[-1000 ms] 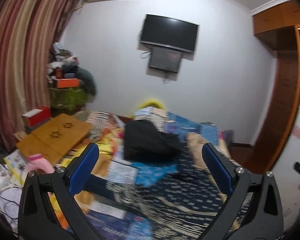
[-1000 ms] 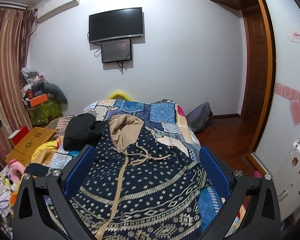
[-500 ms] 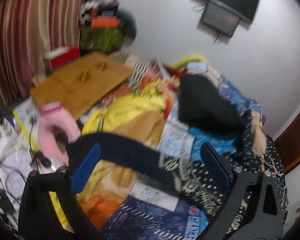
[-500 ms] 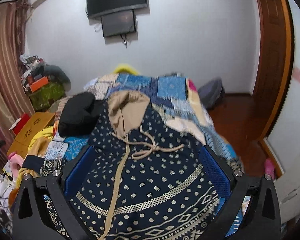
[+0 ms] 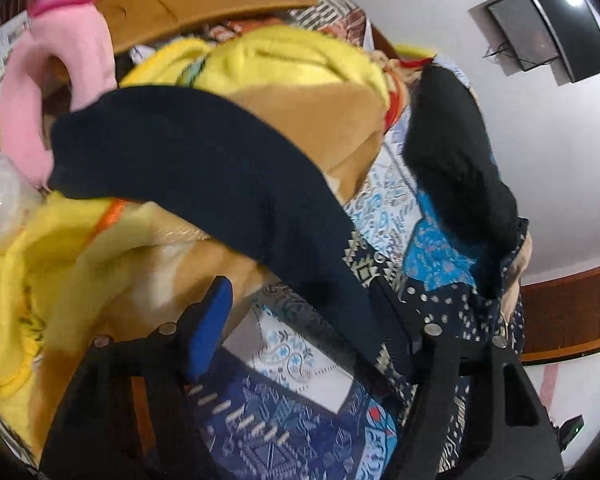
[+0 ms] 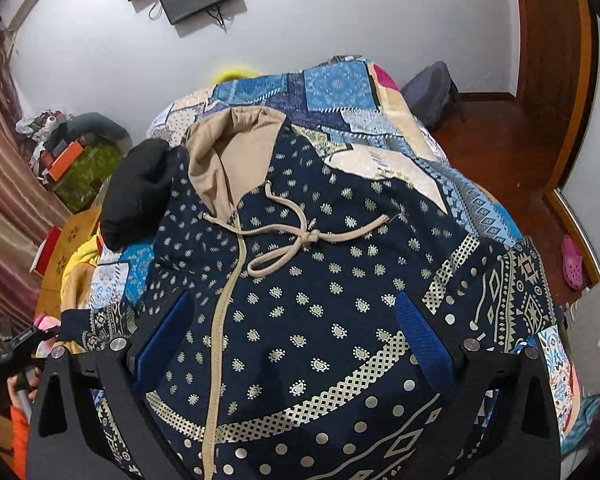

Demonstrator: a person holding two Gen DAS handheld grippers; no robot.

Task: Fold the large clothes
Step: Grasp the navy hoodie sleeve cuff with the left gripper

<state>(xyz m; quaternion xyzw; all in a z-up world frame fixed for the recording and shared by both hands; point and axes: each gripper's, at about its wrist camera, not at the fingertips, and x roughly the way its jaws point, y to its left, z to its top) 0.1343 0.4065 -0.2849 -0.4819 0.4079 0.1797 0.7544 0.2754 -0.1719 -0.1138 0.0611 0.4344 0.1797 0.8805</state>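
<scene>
left gripper jaws just been closing around the hoodie's dark sleeve mid-frame, contact looks unclear; right gripper wide open over the hoodie, holding nothing

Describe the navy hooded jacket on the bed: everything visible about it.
The navy hooded jacket lies spread front-up on the patchwork bedcover, of soft-looking fabric printed with pale dots, teardrop motifs and geometric bands. Its beige-lined hood points toward the far wall; a beige zipper runs down the front, and the beige drawcord is knotted on the chest. Its dark sleeve drapes over yellow bedding between the left tongs, which have been closing.
</scene>
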